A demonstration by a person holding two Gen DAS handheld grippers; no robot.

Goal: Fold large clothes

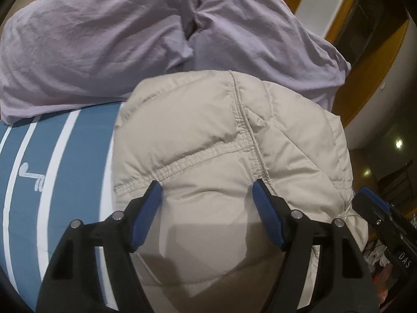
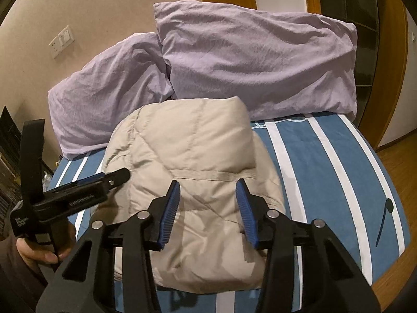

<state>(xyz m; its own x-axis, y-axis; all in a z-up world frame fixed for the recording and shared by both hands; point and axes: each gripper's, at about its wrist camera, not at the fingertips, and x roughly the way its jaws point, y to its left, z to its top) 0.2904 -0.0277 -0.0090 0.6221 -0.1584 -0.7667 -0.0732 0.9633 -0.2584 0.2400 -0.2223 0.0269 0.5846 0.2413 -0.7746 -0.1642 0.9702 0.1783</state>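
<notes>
A beige quilted puffer jacket (image 1: pixel 221 140) lies folded into a compact bundle on the blue and white striped bed (image 1: pixel 52 161). It also shows in the right wrist view (image 2: pixel 192 161). My left gripper (image 1: pixel 207 189) is open just above the bundle, its blue pads either side of a stitched seam, holding nothing. From the right wrist view it (image 2: pixel 114 177) comes in from the left over the jacket's left edge. My right gripper (image 2: pixel 208 189) is open and empty, hovering over the near part of the bundle. In the left wrist view it (image 1: pixel 365 198) shows at the right edge.
Two lilac pillows (image 2: pixel 255 65) (image 2: pixel 109 91) lie at the head of the bed against a beige wall. The striped bed cover (image 2: pixel 338 172) extends to the right of the jacket. A wooden floor (image 2: pixel 401 169) and a wooden door frame (image 2: pixel 391 60) are beyond the bed's right edge.
</notes>
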